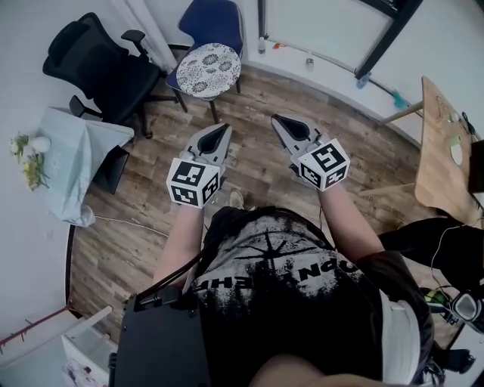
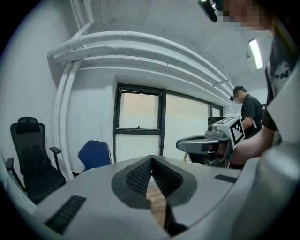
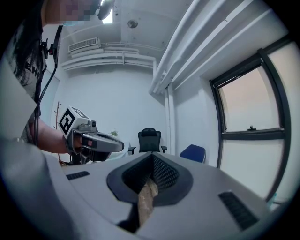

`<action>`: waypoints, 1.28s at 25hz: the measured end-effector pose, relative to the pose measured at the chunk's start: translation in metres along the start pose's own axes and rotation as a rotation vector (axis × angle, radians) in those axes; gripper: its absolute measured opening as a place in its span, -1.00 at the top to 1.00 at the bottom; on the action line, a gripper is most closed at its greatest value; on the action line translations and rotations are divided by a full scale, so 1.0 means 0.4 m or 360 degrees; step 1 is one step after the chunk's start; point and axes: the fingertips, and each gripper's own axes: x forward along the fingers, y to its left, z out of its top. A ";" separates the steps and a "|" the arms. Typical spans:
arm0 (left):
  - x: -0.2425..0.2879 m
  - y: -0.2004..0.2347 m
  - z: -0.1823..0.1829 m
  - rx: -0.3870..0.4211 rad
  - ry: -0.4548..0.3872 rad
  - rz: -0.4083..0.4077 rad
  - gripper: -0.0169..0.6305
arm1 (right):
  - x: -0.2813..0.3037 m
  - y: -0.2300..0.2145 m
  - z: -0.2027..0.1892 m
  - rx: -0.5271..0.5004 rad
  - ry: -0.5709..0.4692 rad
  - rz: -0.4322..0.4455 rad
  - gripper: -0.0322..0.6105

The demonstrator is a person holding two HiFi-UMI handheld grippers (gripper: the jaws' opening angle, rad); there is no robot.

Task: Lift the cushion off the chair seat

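jaws closed and empty on left gripper [image 1: 224,130] and right gripper [image 1: 277,120], cushion [image 1: 209,69] on chair [image 1: 215,23].

- The left gripper [image 1: 224,128] is held out ahead of the body and tipped slightly downward. Its jaws are seen closed tip to tip, with nothing between them.
- The right gripper [image 1: 276,119] is held beside it, close but not touching, and roughly level. Its jaws are likewise closed and empty.
- The left marker cube [image 1: 193,181] and the right marker cube [image 1: 325,165] are seen at the rear of the grippers.
- The left forearm [image 1: 181,234] and the right forearm [image 1: 352,219] are stretched forward, bare.
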 end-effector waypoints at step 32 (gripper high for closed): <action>0.044 0.478 -0.013 -0.0035 -0.0007 -0.0142 0.91 | 0.460 0.001 0.013 -0.0050 0.0067 -0.0149 0.84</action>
